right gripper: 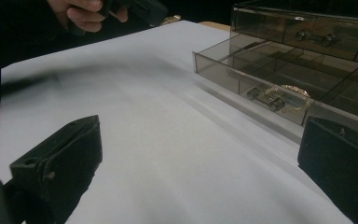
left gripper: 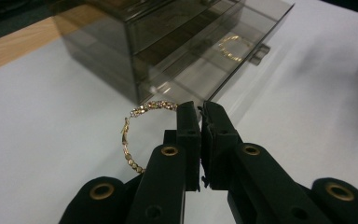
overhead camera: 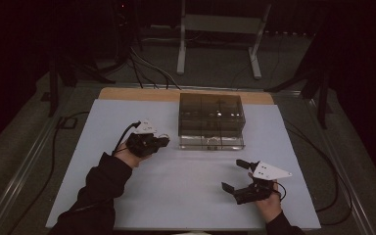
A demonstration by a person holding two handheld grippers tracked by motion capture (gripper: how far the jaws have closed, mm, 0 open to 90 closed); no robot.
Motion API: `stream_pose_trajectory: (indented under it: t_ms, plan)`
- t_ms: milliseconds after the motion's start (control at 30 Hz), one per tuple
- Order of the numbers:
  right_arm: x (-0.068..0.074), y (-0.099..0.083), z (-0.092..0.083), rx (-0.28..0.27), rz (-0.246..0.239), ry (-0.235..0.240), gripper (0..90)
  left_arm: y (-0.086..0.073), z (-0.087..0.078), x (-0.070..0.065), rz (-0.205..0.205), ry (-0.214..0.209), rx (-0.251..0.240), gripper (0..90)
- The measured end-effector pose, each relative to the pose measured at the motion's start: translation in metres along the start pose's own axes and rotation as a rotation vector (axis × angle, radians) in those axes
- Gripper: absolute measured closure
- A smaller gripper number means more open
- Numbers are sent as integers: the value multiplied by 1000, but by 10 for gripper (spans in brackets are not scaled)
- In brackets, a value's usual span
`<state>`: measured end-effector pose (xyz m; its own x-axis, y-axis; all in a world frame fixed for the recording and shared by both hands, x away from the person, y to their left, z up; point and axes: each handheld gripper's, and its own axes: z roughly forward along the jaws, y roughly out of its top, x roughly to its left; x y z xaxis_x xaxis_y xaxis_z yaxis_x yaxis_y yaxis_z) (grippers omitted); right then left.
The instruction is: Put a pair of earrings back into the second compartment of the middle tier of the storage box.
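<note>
A smoky clear drawer box (overhead camera: 211,117) stands at the back middle of the white mat, its bottom drawer (right gripper: 261,79) pulled out. Inside that drawer lies a gold bracelet (right gripper: 292,92), which the left gripper view also catches as the bracelet (left gripper: 233,47). My left gripper (overhead camera: 165,141) hovers just left of the box, shut on a second gold beaded bracelet (left gripper: 131,140) that loops out to the left of its jaws. My right gripper (overhead camera: 232,174) is at the front right, open wide with nothing between its jaws, facing the open drawer.
The white mat (overhead camera: 127,117) covers the table, with a strip of bare wood (overhead camera: 137,94) along the back edge. Cables (overhead camera: 147,68) and a metal stand (overhead camera: 220,29) are on the floor behind. Bare mat lies between the two grippers.
</note>
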<state>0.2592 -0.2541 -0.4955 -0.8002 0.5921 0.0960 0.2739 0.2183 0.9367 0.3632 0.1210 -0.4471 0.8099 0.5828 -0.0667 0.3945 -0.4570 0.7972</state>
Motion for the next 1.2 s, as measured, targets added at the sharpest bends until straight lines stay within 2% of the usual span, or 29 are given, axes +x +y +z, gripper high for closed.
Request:
stream_pose_trajectory:
  t_ms: [333, 567, 767, 1200]
  plan:
    - [0, 1, -1, -8, 2, -1, 0, 18, 14, -10, 41, -22, 12, 876]
    - [-1, 1, -2, -11, 5, -1, 0, 29, 22, -17, 58, -46, -1, 877]
    - [0, 1, -2, -6, 1, 0, 0, 41, 35, -25, 86, -81, -7, 877]
    - [-1, 0, -2, -7, 7, 2, 0, 60, 59, -36, 117, -112, 11, 876]
